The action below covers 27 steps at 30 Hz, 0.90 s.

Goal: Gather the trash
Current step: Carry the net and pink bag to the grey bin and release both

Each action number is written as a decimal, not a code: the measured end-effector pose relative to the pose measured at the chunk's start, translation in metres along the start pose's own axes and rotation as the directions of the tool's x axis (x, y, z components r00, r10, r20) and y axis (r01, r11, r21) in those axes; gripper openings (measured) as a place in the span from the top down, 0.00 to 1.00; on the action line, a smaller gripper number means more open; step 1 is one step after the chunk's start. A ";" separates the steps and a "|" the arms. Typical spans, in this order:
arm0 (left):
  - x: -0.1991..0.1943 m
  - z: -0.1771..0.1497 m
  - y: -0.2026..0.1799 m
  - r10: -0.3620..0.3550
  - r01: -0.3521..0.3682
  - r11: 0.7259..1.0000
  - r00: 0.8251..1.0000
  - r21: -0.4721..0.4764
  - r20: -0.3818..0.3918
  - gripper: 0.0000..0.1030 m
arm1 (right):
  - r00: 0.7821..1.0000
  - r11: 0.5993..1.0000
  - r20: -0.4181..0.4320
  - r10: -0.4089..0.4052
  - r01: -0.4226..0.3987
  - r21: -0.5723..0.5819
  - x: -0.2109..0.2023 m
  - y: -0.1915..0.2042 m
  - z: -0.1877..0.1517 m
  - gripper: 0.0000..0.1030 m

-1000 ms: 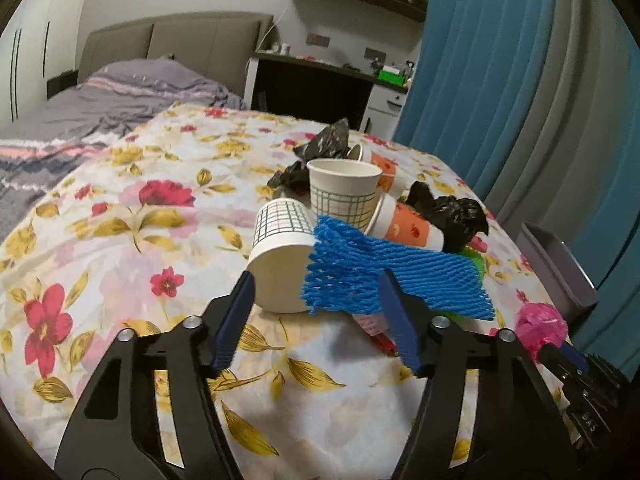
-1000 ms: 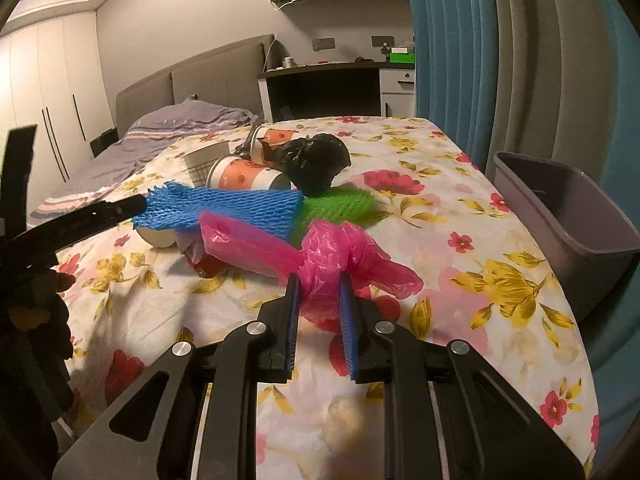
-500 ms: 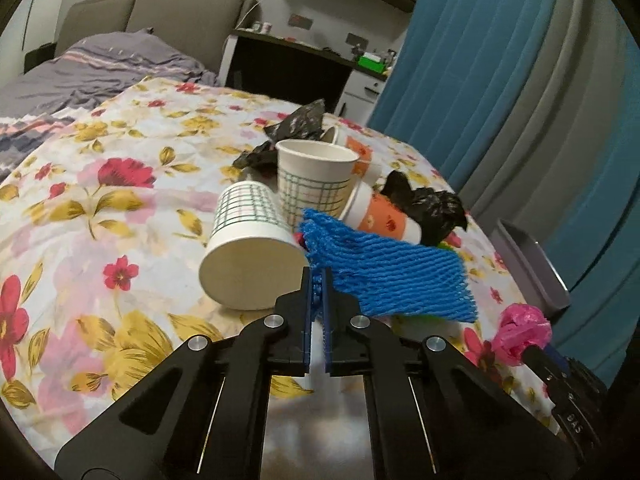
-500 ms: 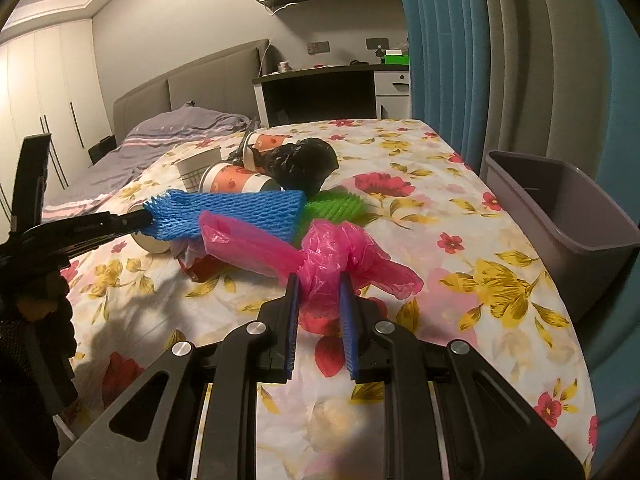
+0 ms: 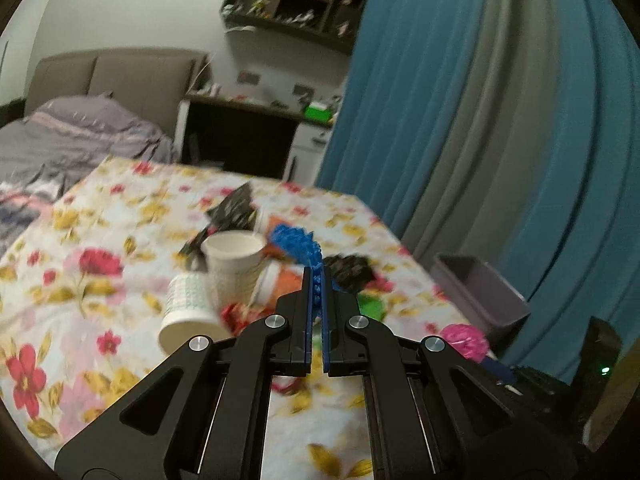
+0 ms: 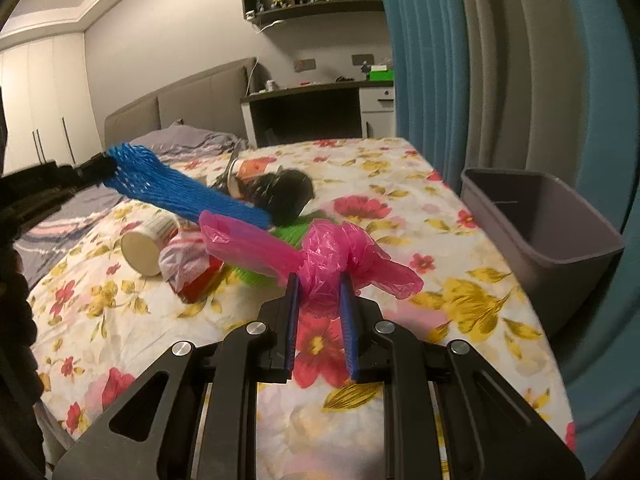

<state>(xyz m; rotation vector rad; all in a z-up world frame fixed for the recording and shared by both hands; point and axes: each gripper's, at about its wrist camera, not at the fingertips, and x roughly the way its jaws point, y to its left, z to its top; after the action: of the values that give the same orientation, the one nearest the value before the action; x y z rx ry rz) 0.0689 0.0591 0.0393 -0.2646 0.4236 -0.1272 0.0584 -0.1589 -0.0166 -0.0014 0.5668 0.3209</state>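
Left tongs [image 5: 316, 280] are clamped tight on one end of the blue foam net [image 6: 180, 190] — the jaws just snapped closed on it, blue mesh pinched between the pads, and the net hangs off them in mid-air, its far end trailing down toward the pile. Right tongs [image 6: 319, 292] are gripping the pink plastic bag [image 6: 332, 252], bunched between the jaws with loose flaps spilling out both sides, held just above the floral worktop [image 6: 400, 184]. So both hands are loaded; looks like the pick-up step is done and we're in the carry — next stop should be the grey bin [image 6: 548, 216], standing at the worktop's right edge, mouth open, nothing visible inside from this angle. Right hand has the short trip: bin is near, path over bare cloth, just needs to get above the rim before letting go. Left hand has more to manage — the net is long and floppy, so it probably needs to lift high enough that the tail clears the rest of the trash: the upright paper cup [image 5: 234, 264], the tipped cup [image 5: 186, 312] w/ its open end facing us, the black bags [image 6: 286, 194], the green net [image 6: 288, 236], the red wrapper [image 6: 196, 280]. Snag risk there, esp. the upright cup, right beside the net. Edges: blue curtain [image 5: 500, 140] hangs close behind the bin, so little room on that side; near part of the worktop is open, plenty of space to swing across.
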 end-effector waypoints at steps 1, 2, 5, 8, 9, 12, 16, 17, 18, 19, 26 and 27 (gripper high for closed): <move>-0.002 0.003 -0.004 -0.009 0.009 1.000 1.000 0.009 0.008 0.98 | 1.000 1.000 0.008 -0.007 0.007 0.003 -0.003 -0.003 0.002 0.80; -0.004 0.008 -0.012 -0.022 0.021 1.000 1.000 0.023 0.021 0.98 | 1.000 1.000 0.014 -0.013 0.013 0.005 -0.004 -0.006 0.003 0.80; -0.004 0.017 -0.029 -0.064 0.063 0.997 0.997 0.045 0.031 0.98 | 0.999 0.999 0.031 -0.033 0.032 0.013 -0.010 -0.016 0.007 0.80; -0.001 0.023 -0.044 -0.102 0.100 0.993 0.994 0.060 0.029 0.98 | 0.998 0.998 0.048 -0.051 0.050 0.024 -0.015 -0.027 0.011 0.80; 0.001 0.027 -0.051 -0.114 0.112 0.991 0.993 0.070 0.030 0.98 | 0.997 0.998 0.054 -0.055 0.054 0.029 -0.017 -0.031 0.013 0.80; 0.006 0.033 -0.069 -0.140 0.136 0.986 0.990 0.097 0.036 0.98 | 0.995 0.997 0.070 -0.073 0.071 0.043 -0.022 -0.045 0.017 0.80; 0.018 0.041 -0.098 -0.190 0.183 0.973 0.981 0.137 0.038 0.98 | 0.989 0.992 0.094 -0.114 0.108 0.069 -0.026 -0.066 0.025 0.80; 0.022 0.043 -0.105 -0.200 0.193 0.971 0.979 0.143 0.036 0.98 | 0.987 0.990 0.101 -0.128 0.120 0.077 -0.027 -0.072 0.028 0.80; 0.029 0.045 -0.115 -0.218 0.211 0.966 0.975 0.150 0.032 0.98 | 0.985 0.988 0.105 -0.139 0.131 0.082 -0.028 -0.076 0.029 0.80; 0.033 0.047 -0.123 -0.231 0.225 0.962 0.972 0.154 0.028 0.98 | 0.980 0.985 0.115 -0.160 0.150 0.091 -0.030 -0.084 0.033 0.80; 0.084 0.054 -0.178 -0.325 0.326 0.930 0.945 0.173 -0.035 0.98 | 0.955 0.960 0.142 -0.261 0.242 0.141 -0.035 -0.131 0.051 0.80; 0.089 0.055 -0.186 -0.333 0.334 0.925 0.942 0.180 -0.038 0.98 | 0.951 0.956 0.144 -0.275 0.254 0.146 -0.035 -0.138 0.053 0.80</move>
<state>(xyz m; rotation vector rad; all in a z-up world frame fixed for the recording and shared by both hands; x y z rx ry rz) 0.1603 -0.1224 0.1044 -0.1513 0.3682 -0.4999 0.1002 -0.2960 0.0348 0.0695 0.4172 0.0217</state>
